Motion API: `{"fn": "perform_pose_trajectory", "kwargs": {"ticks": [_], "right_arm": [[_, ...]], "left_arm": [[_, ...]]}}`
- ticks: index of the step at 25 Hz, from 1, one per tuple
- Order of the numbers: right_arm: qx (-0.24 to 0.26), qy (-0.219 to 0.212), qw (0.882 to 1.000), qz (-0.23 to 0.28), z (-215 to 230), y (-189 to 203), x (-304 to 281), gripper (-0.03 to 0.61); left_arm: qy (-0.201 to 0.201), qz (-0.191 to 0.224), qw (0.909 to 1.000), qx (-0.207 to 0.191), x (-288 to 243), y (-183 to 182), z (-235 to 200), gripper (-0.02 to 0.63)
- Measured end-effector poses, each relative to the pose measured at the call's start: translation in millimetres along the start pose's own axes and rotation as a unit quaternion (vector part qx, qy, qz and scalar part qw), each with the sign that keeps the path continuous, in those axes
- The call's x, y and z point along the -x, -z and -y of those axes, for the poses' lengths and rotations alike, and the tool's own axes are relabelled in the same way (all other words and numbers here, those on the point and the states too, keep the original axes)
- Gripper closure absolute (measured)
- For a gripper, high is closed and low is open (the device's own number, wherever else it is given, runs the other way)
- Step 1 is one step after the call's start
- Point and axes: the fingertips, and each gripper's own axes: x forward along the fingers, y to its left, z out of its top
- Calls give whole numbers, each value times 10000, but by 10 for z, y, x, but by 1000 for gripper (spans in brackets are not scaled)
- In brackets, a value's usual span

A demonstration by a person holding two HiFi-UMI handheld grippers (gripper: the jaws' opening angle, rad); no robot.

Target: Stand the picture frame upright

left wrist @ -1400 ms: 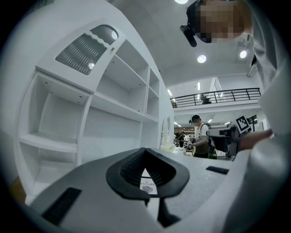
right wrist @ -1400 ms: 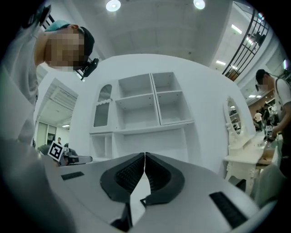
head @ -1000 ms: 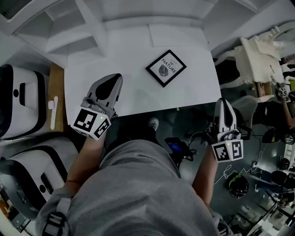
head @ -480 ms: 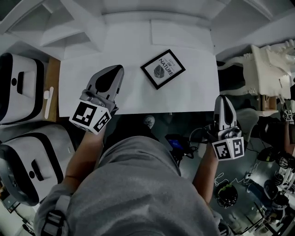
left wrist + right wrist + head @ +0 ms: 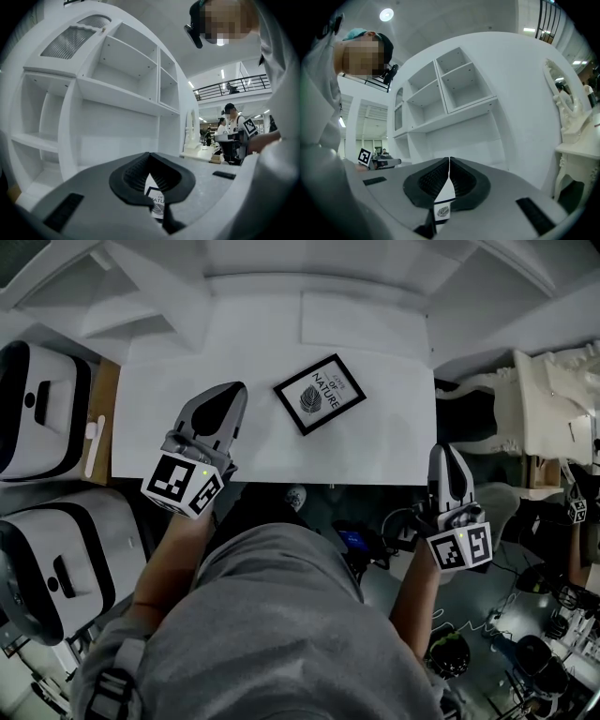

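Over the last second both hands have come forward toward the desk, and the gap between the left tool and the frame has narrowed in the head view. The frame itself keeps the same pose. It lies flat and face up near the middle of the desk, turned cornerwise to the near edge, with its leaf print showing, and nothing touches it. The left tool now hangs over the desk's near left part, beside the frame but clear of it. The right tool sits just off the desk's near right corner, farther from the frame. Each gripper view shows its jaws pressed together with nothing between the pads. The frame shows only beyond them, low in the notch, with the white shelves behind. This looks like the approach, with the real work not yet begun, since the frame is no nearer to upright than before. Either tool would have to open before it could take an edge. With the frame flat on the desk, getting a jaw under a rim may be the awkward part. Whether it has a prop on its back cannot be seen.
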Motion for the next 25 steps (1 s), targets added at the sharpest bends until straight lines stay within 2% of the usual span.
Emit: {"fn": "perform_pose_trajectory", "kwargs": {"ticks": [13,25], "right_arm": [[-219,92,9996,-118,11,154,25,551],[-365,336,9986,-194,109,99,-367,551]], "left_arm": [[137,-134,9998,-100,-190,79,20,607],[464,-86,9988,-89,-577,-30,-234,607]]}}
